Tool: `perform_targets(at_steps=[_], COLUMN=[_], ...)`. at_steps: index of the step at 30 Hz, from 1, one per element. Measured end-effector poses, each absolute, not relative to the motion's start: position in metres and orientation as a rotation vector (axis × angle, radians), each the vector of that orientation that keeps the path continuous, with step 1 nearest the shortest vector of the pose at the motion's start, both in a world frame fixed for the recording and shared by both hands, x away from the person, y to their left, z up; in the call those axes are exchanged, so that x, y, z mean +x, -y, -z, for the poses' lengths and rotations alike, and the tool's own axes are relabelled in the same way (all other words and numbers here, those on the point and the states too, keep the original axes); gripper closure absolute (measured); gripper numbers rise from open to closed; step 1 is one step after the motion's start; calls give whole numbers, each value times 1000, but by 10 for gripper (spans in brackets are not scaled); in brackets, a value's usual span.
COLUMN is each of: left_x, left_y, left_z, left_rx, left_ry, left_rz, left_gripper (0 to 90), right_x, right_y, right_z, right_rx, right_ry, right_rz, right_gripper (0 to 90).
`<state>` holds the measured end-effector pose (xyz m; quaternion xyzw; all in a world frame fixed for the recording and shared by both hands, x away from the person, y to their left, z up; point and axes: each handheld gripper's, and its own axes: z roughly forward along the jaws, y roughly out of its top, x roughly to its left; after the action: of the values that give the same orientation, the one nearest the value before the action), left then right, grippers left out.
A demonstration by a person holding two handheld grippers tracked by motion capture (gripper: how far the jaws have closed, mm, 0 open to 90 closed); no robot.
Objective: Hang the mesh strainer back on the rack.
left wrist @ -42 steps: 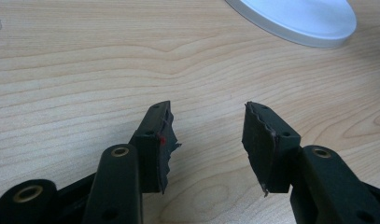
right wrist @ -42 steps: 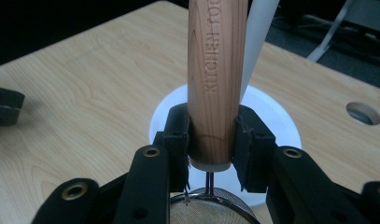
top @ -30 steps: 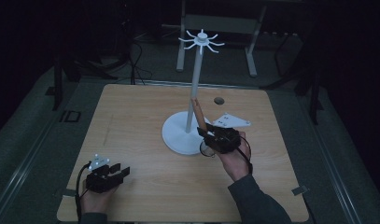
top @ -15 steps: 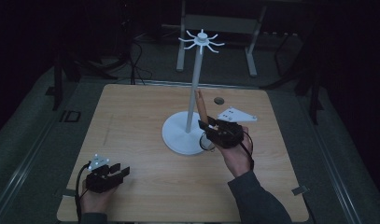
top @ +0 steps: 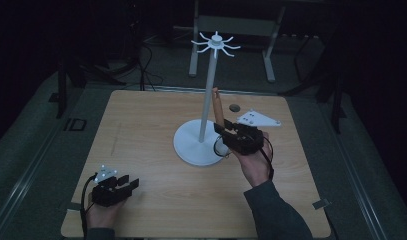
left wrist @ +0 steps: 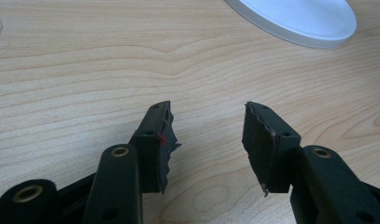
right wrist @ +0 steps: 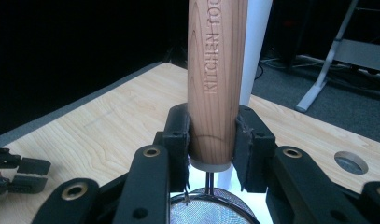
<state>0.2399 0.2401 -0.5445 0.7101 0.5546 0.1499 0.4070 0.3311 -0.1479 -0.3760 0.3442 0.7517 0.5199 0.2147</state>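
Right gripper (right wrist: 211, 140): jaws clenched on the lower end of a round pale-wood handle stamped "KITCHEN TOO…" (right wrist: 217, 70), one pad on each side. Handle upright in the right gripper view; a thin metal shank runs from its end down to a fine wire-mesh strainer bowl (right wrist: 208, 207) hanging below the jaws. In the high view the wooden-handled strainer (top: 218, 106) is held off the counter, handle tip up, just beside the pole of the white hanging stand (top: 209, 95).

Change over the last second: the right gripper (top: 239, 136) has drifted slightly back and outward from the stand's round white base (top: 191, 147), and the handle has swung from a lean toward the pole to nearly parallel with it. Grasp unchanged. Judgement: the strainer is being lined up for hanging; the white spoked hooks at the pole's top (top: 215, 43) stand well above the handle tip, so a lift remains.

Left gripper (left wrist: 206, 140): jaws released, wide gap, nothing between them, low over bare wood grain. In the high view the left gripper (top: 112, 186) rests near the front left corner of the light wooden counter (top: 141, 125), well apart from the stand; position unchanged.

Other: small round dark grommet (top: 235, 107) in the counter behind the right gripper.
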Motion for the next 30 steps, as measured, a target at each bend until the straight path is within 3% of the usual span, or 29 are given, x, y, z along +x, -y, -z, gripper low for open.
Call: perform_targets(at_steps=[30], left_x=[240], left_y=[-240], left_z=[545], left_rx=[1782], left_ry=[-1402], left_rz=[-377], left_gripper=[526], right_x=[334], right_y=[162], right_z=[348], right_rx=[977], right_ry=[-1984], right_rz=[-1539], right_gripper=[688])
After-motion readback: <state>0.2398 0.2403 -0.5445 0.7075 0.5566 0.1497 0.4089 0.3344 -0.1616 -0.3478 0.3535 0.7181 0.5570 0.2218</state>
